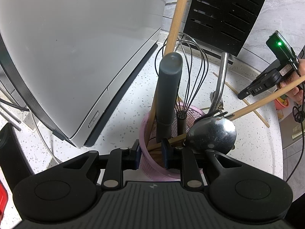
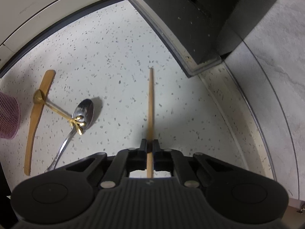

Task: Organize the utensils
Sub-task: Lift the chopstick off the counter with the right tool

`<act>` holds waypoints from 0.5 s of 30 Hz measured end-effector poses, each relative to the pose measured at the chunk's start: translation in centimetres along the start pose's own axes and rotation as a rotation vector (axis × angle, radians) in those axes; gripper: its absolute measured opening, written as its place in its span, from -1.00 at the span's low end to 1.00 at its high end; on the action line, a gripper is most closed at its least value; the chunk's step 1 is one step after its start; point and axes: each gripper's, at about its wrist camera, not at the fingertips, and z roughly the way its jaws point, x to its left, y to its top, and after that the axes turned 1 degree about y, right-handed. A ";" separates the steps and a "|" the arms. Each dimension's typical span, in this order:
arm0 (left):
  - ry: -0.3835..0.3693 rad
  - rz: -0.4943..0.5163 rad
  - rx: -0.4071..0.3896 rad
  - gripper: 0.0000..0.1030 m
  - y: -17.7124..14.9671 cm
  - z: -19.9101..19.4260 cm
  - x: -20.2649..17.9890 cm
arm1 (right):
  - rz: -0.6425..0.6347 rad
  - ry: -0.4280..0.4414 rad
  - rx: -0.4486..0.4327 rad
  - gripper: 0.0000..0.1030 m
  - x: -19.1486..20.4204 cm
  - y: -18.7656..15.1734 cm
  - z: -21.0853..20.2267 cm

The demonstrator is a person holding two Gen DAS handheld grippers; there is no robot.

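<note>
1. My left gripper (image 1: 151, 152) is clenched on the near rim of the pink mesh holder (image 1: 146, 133): one finger outside the wall, one inside.
2. The holder stands on the speckled bench (image 1: 124, 99), near the front corner of a grey appliance (image 1: 66, 57). In it stand a grey-handled tool (image 1: 167, 91), a wire whisk (image 1: 190, 72), a long wooden handle (image 1: 175, 19) and a metal ladle (image 1: 213, 131).
3. My right gripper (image 2: 150, 148) is clamped on a wooden chopstick (image 2: 151, 103), which runs straight forward above the bench.
4. In the left wrist view that chopstick's tip meets the holder's far rim, by the ladle; the right gripper's body there shows the letters "DAS".
5. Loose on the bench, left of the chopstick: a wooden spatula (image 2: 36, 118), a steel spoon (image 2: 83, 112) and a small gold spoon (image 2: 57, 110) lying across both.
6. A black slotted block (image 1: 225, 13) stands at the bench's back edge.
7. Print on the appliance is too small to read.
</note>
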 end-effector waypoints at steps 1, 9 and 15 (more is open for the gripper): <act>0.000 0.000 0.000 -0.52 0.0 0.0 0.0 | 0.000 -0.002 0.002 -0.97 0.0 -0.2 -0.1; -0.001 -0.002 0.001 -0.52 0.0 0.1 0.1 | -0.005 -0.007 -0.006 -0.99 0.7 -2.5 -0.7; 0.001 -0.005 0.003 -0.52 0.1 0.2 0.1 | 0.008 0.018 -0.048 -0.99 1.8 -4.5 -1.3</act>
